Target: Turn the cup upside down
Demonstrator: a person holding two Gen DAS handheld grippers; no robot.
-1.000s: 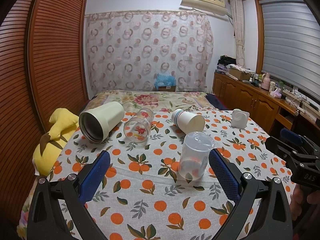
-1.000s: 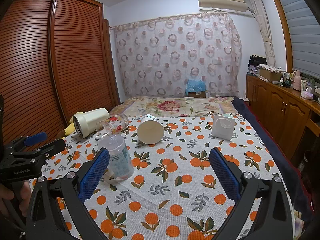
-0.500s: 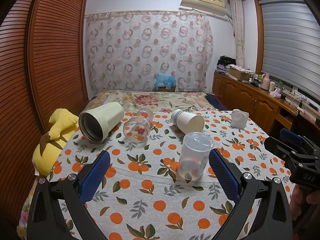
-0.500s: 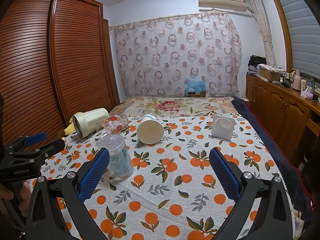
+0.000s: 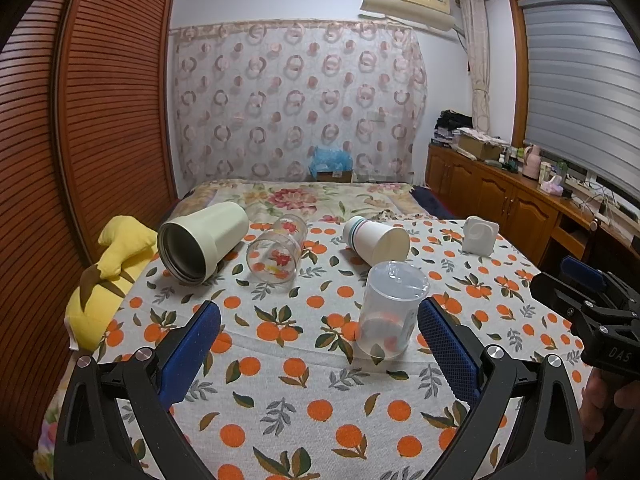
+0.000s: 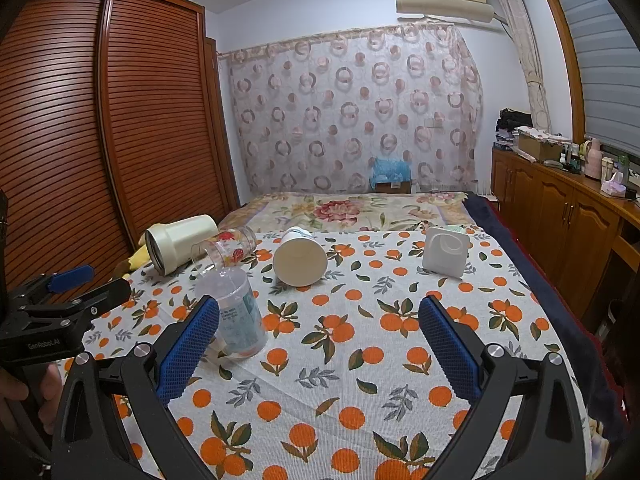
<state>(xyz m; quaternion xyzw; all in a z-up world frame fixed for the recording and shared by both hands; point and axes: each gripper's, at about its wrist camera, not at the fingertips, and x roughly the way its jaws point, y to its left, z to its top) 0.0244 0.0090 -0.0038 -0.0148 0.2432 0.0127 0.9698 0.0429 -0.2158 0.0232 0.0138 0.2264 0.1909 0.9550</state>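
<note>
Risk entry: clear plastic cup stands base-up on soft orange-print cloth; left tongs and right tongs, both released, could topple it by brushing.

Your clear plastic cup looks frosted and smooth; it stands on a matt woven tablecloth. The floral tumbler is glossy glass.

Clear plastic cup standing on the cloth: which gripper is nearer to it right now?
Left. The left gripper has the clear plastic cup between its open fingers, near the right one. The right gripper is open further right, the cup outside its left finger.
</note>
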